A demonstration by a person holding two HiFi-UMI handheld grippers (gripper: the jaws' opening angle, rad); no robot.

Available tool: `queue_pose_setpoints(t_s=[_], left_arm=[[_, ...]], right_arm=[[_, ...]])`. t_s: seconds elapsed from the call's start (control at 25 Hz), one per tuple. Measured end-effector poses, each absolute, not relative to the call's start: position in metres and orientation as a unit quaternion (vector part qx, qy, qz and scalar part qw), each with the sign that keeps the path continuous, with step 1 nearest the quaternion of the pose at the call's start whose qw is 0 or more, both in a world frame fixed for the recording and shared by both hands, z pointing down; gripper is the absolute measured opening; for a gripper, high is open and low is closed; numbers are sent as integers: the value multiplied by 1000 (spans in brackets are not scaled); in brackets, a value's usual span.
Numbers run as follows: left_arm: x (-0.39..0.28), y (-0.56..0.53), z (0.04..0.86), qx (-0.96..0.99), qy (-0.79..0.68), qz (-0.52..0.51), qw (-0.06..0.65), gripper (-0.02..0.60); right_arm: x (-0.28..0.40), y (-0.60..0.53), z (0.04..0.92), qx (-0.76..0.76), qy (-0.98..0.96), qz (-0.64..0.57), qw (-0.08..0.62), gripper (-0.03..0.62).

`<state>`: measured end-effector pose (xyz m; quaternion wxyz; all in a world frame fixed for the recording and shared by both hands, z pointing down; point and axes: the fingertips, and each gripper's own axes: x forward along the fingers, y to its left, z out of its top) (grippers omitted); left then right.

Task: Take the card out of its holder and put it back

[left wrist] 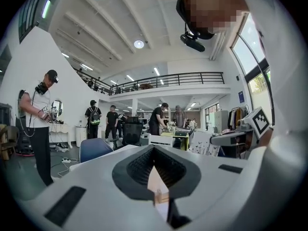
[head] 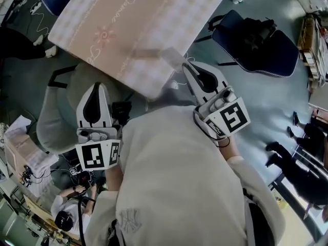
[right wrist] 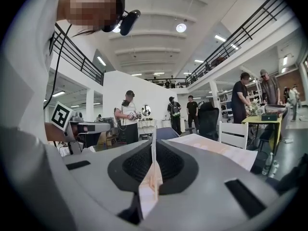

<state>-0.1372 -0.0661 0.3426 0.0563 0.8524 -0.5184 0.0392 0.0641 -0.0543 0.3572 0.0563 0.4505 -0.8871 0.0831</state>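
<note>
My right gripper [head: 186,67] is shut on a thin pale card [head: 172,57], which sticks out ahead of its tips over the near corner of the table [head: 118,24]. In the right gripper view the card [right wrist: 153,137] stands edge-on, pinched between the dark pads of the right gripper [right wrist: 154,146]. My left gripper [head: 97,87] hangs to the left, off the table and over a grey chair, with its jaws together. In the left gripper view a peach sliver shows low in the gap of the left gripper [left wrist: 154,149]; I cannot tell what it is. No separate holder can be made out.
The table wears a pink checked cloth. A dark blue chair [head: 279,55] with a black bag [head: 256,32] stands to the right, a grey chair [head: 56,122] to the left. Boxes and cables lie at lower left [head: 25,152]. Other people stand about the room [left wrist: 41,124].
</note>
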Motion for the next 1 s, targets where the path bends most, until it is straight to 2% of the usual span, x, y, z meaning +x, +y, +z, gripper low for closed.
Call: queue_pose_setpoints(t_s=[0.4,1.0], left_arm=[[-140,-71,343,850,-522,35,64,0],[-145,-81,334,829,-555,28,68,0]], right_arm=[[63,-55,365,431,-895,94,61,31],[48,-112,370,258,-960,65,81,31]])
